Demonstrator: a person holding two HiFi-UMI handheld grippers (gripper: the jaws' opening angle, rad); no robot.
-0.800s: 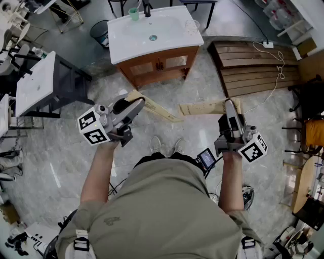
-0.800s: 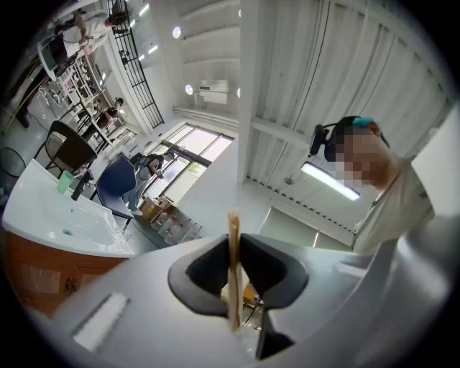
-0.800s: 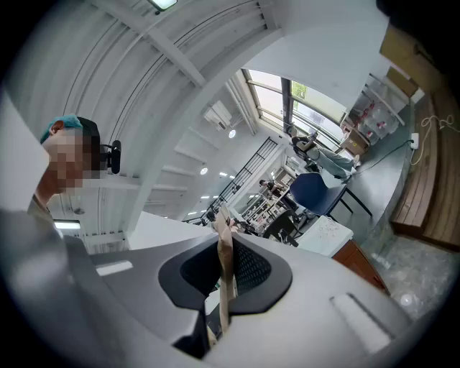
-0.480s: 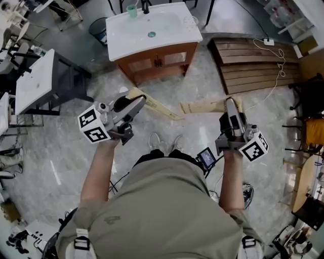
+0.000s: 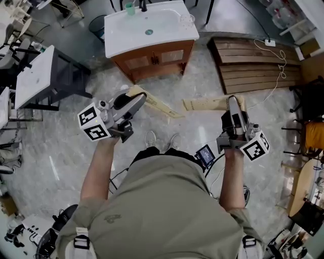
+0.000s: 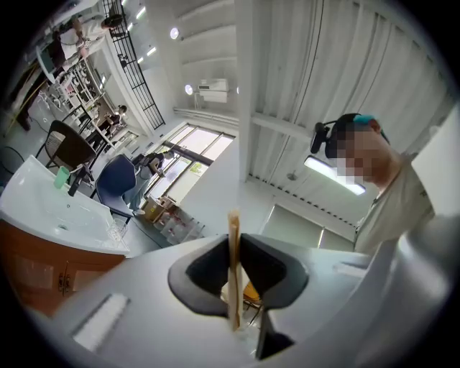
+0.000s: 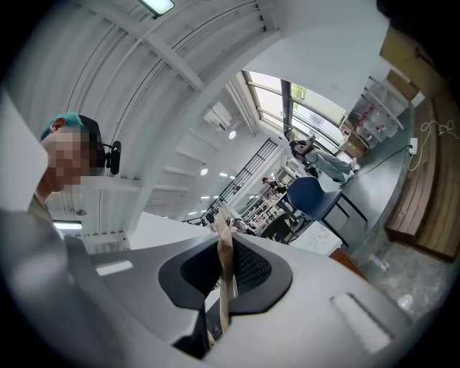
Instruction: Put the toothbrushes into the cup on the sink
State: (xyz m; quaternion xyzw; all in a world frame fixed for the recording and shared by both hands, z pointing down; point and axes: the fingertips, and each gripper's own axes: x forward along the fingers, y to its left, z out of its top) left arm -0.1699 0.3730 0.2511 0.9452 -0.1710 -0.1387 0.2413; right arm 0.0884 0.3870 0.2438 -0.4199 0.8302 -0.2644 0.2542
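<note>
Up top in the head view, at 12 o'clock: white sink [image 5: 167,25] on a brown cabinet [image 5: 152,54]. Green cup [image 5: 130,7] at the sink's back edge, near 11 o'clock of the basin. At 9 o'clock: left gripper [image 5: 140,99], squeezed tight on the left toothbrush [image 5: 161,108], long and tan, poking out toward 4 o'clock. At 3 o'clock: right gripper [image 5: 232,101], squeezed tight on the right toothbrush [image 5: 205,105], also tan, poking out toward 9 o'clock. Both toothbrushes over the gray floor [image 5: 61,167], well apart from sink and cup.

Next, the left gripper view: left gripper [image 6: 235,267] with dark jaws pinching the left toothbrush [image 6: 233,230], thin side showing, pointing up to 12 o'clock. Sink [image 6: 36,212] and cup [image 6: 62,177] far off at 9 o'clock.

Last, the right gripper view: right gripper [image 7: 224,272] with jaws closed on the right toothbrush [image 7: 223,241], tip up near 12 o'clock.
</note>
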